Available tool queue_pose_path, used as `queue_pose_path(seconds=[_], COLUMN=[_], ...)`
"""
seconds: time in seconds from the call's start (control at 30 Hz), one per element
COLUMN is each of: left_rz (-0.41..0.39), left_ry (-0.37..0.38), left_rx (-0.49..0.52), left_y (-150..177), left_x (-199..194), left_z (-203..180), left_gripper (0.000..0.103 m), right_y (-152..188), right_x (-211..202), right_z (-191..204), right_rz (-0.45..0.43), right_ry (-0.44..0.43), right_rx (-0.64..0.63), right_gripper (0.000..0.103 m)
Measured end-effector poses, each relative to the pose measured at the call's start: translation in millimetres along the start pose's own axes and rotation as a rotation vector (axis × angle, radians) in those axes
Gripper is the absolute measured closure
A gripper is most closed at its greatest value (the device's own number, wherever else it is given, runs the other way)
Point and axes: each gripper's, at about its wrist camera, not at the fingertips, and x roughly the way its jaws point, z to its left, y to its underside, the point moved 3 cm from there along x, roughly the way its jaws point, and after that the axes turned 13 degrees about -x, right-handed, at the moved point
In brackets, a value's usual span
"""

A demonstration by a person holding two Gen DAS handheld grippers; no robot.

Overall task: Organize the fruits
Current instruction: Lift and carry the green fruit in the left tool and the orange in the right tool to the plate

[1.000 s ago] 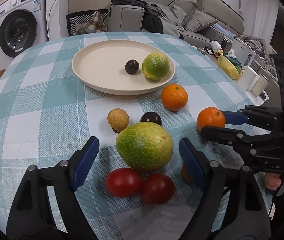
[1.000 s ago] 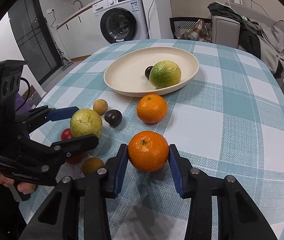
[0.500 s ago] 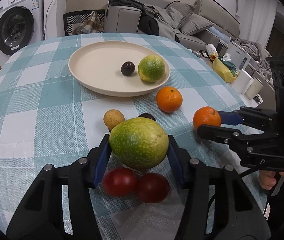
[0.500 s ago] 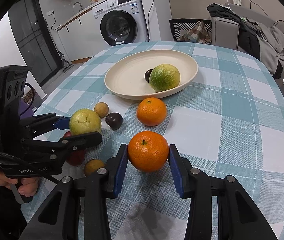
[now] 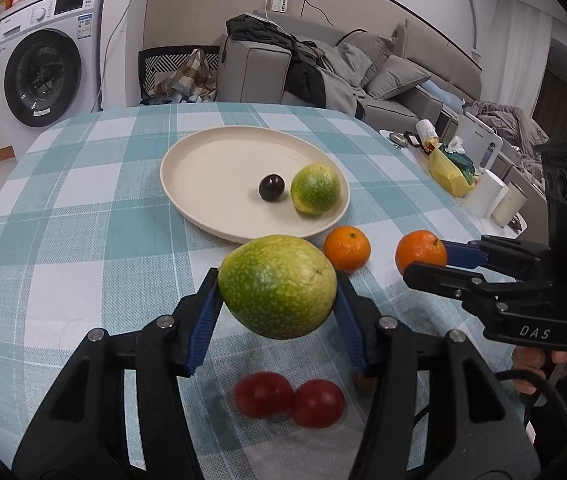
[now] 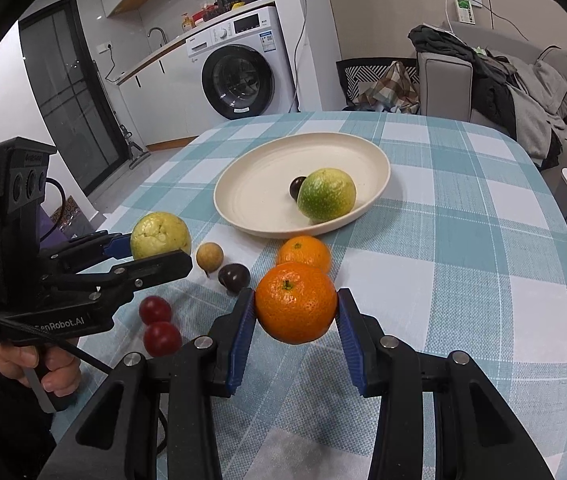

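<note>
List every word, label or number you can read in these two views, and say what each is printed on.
"DAS": body of the right hand-held gripper, seen from the left wrist.
"enRobot.AI", first letter hidden: body of the left hand-held gripper, seen from the right wrist.
Washing machine panel and stickers: too small to read.
Wall device label: blurred.

Brown fruit point(image 5: 360, 381) (behind tongs) half-hidden
</note>
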Motion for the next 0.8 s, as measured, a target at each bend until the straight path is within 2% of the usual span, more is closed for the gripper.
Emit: queue_pose_path(seconds=[0.43,0.8], left_rz=[-0.034,-0.030], left_ry=[-0.014,-0.020], left_rx=[0.005,-0.005], left_y=[-35,-56], left_x=[13,35], left_z=[3,13], left_gripper=[0.051,0.051], right_y=[-30,-44], right_x=[23,40], right_z=[-2,-9], right_rz=[-0.002,0.015], right_ry=[-0.037,-0.044], right_rx=[0.012,0.030], right_gripper=[0.061,0.061])
